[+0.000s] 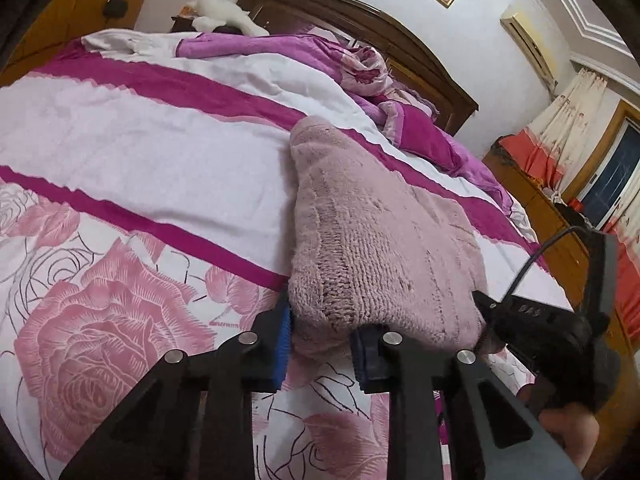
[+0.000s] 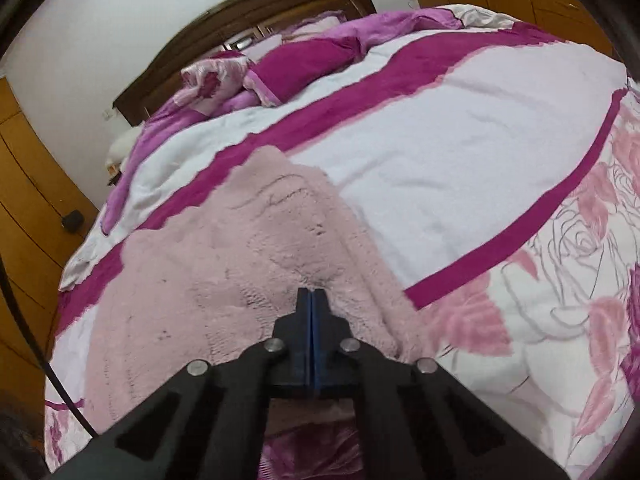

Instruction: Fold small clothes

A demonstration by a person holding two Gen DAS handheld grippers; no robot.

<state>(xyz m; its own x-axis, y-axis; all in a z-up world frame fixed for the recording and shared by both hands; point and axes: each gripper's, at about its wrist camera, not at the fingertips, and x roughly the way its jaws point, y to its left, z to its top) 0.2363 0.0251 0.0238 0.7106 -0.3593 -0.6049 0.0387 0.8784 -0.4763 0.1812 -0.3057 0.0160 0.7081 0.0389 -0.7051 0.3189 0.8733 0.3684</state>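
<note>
A fuzzy pale pink knit garment (image 1: 380, 232) lies on the bed, folded into a thick pad. My left gripper (image 1: 324, 336) is open, its blue-padded fingers (image 1: 282, 344) standing either side of the garment's near edge. The right gripper also shows in the left wrist view (image 1: 492, 316), at the garment's right edge. In the right wrist view the same garment (image 2: 224, 260) spreads below my right gripper (image 2: 313, 296), whose jaws are closed together with the tips pressed into the fuzzy fabric. Whether any fabric is pinched between them is hidden.
The bed has a pink and white rose-print quilt (image 1: 120, 160) with magenta stripes. Bunched purple bedding (image 2: 280, 64) lies by the dark wooden headboard (image 1: 360, 16). A white plush toy (image 1: 224, 14) sits at the far corner. Orange wooden cabinets (image 2: 32, 200) stand beside the bed.
</note>
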